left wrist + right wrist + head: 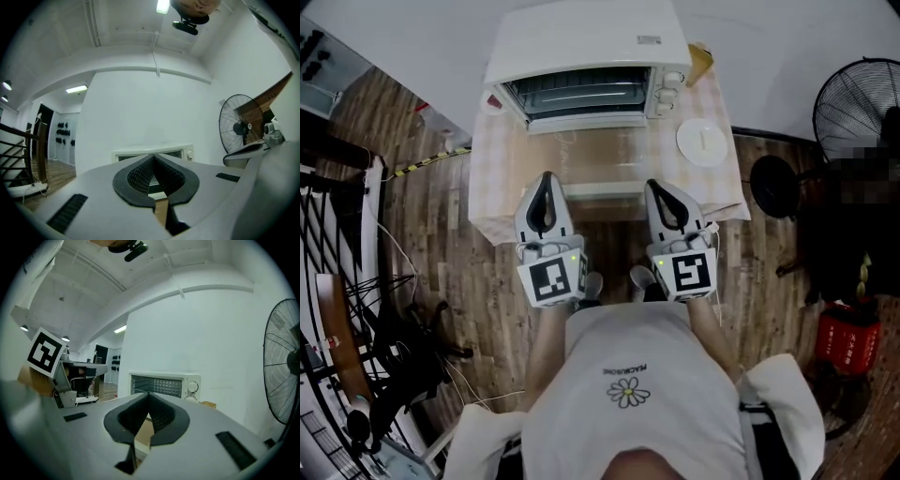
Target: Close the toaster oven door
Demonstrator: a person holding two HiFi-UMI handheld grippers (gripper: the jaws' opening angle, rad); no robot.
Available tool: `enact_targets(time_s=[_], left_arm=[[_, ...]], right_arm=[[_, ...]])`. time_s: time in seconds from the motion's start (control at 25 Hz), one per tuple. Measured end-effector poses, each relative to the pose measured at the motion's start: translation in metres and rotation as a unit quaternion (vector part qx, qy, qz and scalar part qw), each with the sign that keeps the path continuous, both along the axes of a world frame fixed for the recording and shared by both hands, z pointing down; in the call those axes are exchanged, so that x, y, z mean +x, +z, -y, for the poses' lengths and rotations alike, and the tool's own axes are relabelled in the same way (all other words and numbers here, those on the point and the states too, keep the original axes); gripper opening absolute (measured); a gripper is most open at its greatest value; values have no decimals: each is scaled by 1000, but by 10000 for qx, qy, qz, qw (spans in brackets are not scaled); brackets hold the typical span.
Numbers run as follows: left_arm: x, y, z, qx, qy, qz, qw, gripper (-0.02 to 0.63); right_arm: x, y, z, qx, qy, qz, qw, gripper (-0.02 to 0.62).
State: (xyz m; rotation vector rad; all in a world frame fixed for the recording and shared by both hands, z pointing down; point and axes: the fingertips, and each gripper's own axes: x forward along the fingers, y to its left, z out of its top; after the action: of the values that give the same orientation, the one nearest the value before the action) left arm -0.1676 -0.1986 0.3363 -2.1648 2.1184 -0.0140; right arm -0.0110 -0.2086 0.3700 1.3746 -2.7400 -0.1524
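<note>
Head view: the toaster oven (586,42) sits on a table (492,187) ahead of both grippers. Its door (591,155) hangs open and flat, with the handle edge just beyond their tips. The left gripper (547,178) and right gripper (660,186) point at it side by side.

Left gripper view: the jaws are pressed together and empty, with the oven straight ahead.

Right gripper view: the jaws are also together, holding nothing. The oven is ahead and a fan (283,376) stands off to the right.

With nothing pinched, the door would likely be lifted by nudging from below. The smooth tips could slide off its edge and let it drop, or the push could shove the oven backward.
</note>
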Motion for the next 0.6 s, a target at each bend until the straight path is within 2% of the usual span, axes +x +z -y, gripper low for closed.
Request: enact_targets(time_s=[0.32, 0.6], left_arm=[[-34, 6, -11, 60, 420, -123, 9990, 15], [-41, 17, -17, -27, 706, -405, 9967, 15]], right_arm=[[-23, 2, -17, 114, 598, -160, 9980, 10], [-28, 5, -37, 132, 965, -347, 9946, 10]])
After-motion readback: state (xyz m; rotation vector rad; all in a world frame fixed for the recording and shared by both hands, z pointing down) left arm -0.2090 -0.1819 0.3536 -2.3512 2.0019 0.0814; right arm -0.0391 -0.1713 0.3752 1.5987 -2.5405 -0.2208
